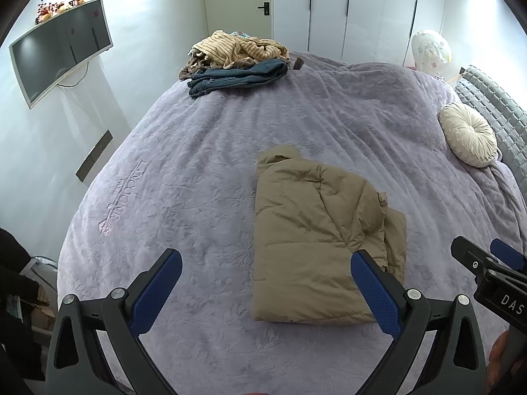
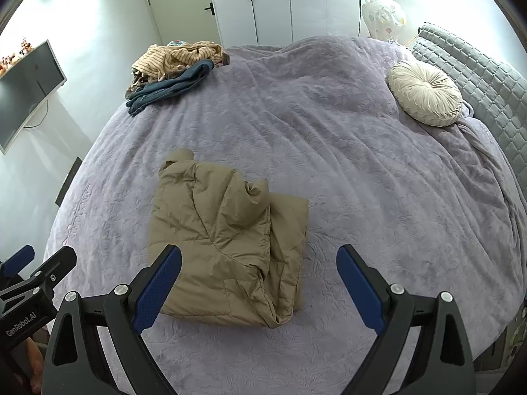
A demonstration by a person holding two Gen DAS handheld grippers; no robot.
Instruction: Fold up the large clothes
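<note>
A tan puffer jacket (image 1: 316, 237) lies folded into a compact rectangle on the lavender bedspread (image 1: 204, 171); it also shows in the right wrist view (image 2: 227, 243). My left gripper (image 1: 266, 263) is open and empty, held above the bed just in front of the jacket's near edge. My right gripper (image 2: 260, 260) is open and empty, above the jacket's near right corner. The right gripper shows at the right edge of the left wrist view (image 1: 487, 263). The left gripper shows at the left edge of the right wrist view (image 2: 36, 270).
A pile of clothes, striped tan garments (image 1: 237, 49) on folded jeans (image 1: 237, 77), lies at the far left corner of the bed. A round cream cushion (image 1: 467, 135) rests by the grey quilted headboard (image 2: 477, 75). A TV (image 1: 59, 52) hangs on the left wall.
</note>
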